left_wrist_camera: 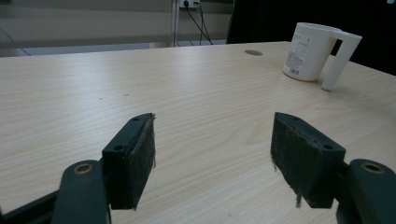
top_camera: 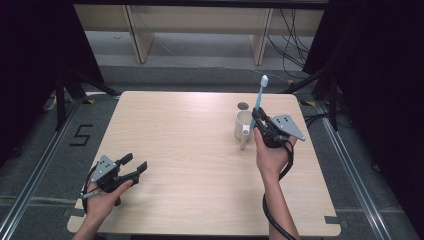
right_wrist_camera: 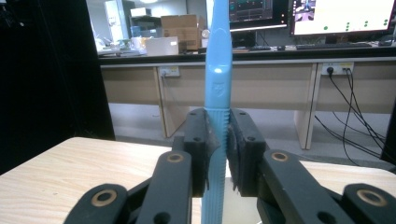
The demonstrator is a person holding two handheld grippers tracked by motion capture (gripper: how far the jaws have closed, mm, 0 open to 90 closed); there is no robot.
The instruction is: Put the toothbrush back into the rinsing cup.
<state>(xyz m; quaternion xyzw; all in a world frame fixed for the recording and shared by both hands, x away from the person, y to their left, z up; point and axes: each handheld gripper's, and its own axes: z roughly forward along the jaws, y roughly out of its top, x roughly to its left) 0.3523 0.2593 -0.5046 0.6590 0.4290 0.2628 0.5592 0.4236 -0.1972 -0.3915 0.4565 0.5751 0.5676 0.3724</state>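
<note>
From the high view, the right gripper (top_camera: 259,116) is raised above the far right part of the table (top_camera: 200,165), its jaws clamped on a blue toothbrush (top_camera: 260,97) that stands nearly upright, white bristle head on top. A white mug (top_camera: 243,126) sits on the table just left of that gripper, handle toward the near side, with the lower end of the toothbrush at its rim; whether the end is inside the mug cannot be told from here. A small round hole (top_camera: 243,105) in the tabletop lies just beyond the mug. The left gripper (top_camera: 136,166) rests at the near left corner, well apart from the mug, jaws spread with nothing between them.

The left gripper view looks low across the bare wood: its two black pads (left_wrist_camera: 135,158) stand wide apart and empty. Far to the right the mug (left_wrist_camera: 312,51) shows a printed label on its side and its squared handle pointing right, detail the high view does not give. The hole (left_wrist_camera: 253,52) lies left of it.

The right gripper view shows the grip up close: both pads (right_wrist_camera: 201,154) press against the ribbed part of the toothbrush (right_wrist_camera: 218,88) handle, which runs straight up between them. Behind are a desk with monitors (right_wrist_camera: 343,16) and cardboard boxes (right_wrist_camera: 180,21).
</note>
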